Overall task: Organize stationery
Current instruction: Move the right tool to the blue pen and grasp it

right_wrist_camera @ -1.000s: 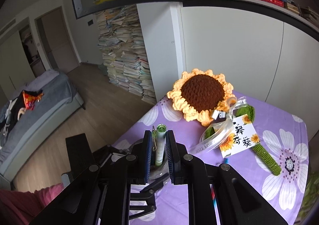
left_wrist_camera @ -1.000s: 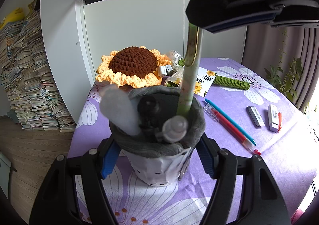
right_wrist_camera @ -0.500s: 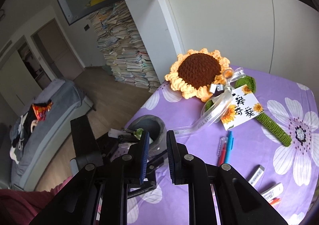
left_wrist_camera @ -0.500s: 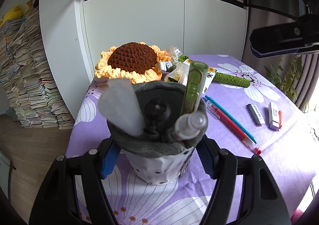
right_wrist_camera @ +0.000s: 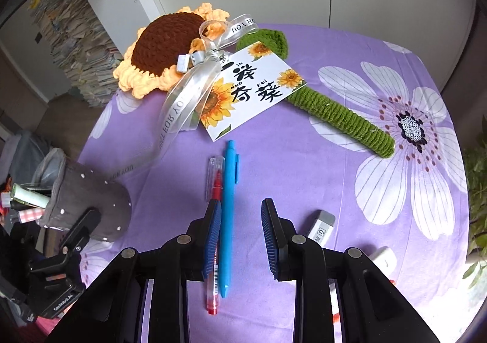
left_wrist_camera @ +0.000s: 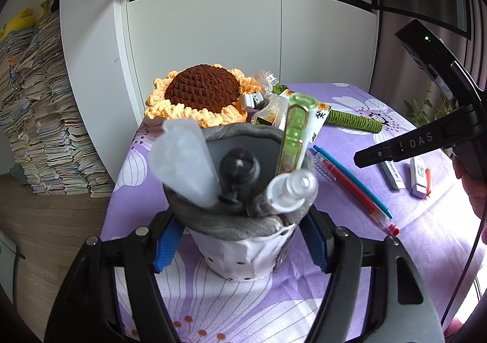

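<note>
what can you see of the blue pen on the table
The blue pen is a slim, matte, plastic-looking stick with a clip near its top end and a tapered tip. It lies flat on the purple flowered tablecloth, close alongside a red pen with a clear cap; whether they touch is unclear. In the right wrist view it runs between the fingers of the right tool, nearer one blue pad; the jaws are opening and neither pad presses on it.
</note>
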Demonstrator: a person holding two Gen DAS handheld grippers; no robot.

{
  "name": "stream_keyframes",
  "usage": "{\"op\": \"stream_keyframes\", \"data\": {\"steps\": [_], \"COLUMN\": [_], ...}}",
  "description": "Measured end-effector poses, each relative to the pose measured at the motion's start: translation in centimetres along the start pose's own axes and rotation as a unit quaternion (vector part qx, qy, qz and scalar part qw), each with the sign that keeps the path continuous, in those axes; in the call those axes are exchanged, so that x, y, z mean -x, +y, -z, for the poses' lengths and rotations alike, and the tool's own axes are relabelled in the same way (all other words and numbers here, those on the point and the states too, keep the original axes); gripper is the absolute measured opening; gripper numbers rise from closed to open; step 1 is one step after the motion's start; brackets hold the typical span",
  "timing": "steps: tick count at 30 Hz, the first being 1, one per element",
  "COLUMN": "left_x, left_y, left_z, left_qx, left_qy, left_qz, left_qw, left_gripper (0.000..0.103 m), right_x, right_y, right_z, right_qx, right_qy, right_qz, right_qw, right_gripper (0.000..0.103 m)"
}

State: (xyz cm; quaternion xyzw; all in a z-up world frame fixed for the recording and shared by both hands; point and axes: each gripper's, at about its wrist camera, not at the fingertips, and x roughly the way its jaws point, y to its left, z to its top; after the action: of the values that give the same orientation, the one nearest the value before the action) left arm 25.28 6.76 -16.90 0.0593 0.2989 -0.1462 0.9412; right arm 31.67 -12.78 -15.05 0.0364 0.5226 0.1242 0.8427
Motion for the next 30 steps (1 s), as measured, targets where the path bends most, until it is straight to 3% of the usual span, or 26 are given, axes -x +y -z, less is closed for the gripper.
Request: {"op": "stream_keyframes", "data": {"steps": [10,15,19,24,30], "left_x": [0.0,0.0,0.0,0.0,-0.1], "left_y": [-0.1,0.0,-0.1,-0.1,0.0], "left_z": [0.0,0.0,0.0,0.0,0.0], "left_qx": [-0.001,-0.001,-0.001,-0.001,-0.002], "left_qy": [0.0,0.0,0.0,0.0,0.0], "left_qz": [0.0,0.0,0.0,0.0,0.0], "left_qw": [1.0,1.0,1.0,1.0,1.0], "left_gripper": [0.069,0.069,0.069,0.069,0.069], "right_x": [-2.0,-1.2,-0.8,-0.8,-2.7], "right_y": [0.2,0.2,-0.4,-0.7,0.4], "right_z": [0.7,1.1,1.3,-0.7,-3.1], "right_qx": [0.014,0.032,0.023,-0.005,0.004], "right_qy": [0.026,0.023,0.033,0.022,0.037], "right_qz": [0.002,0.047,0.042,0.037,0.057], "right_qw": [1.0,0.998,0.998,0.999,0.998], "right_gripper": [0.027,0.027,0.027,0.027,0.027]}}
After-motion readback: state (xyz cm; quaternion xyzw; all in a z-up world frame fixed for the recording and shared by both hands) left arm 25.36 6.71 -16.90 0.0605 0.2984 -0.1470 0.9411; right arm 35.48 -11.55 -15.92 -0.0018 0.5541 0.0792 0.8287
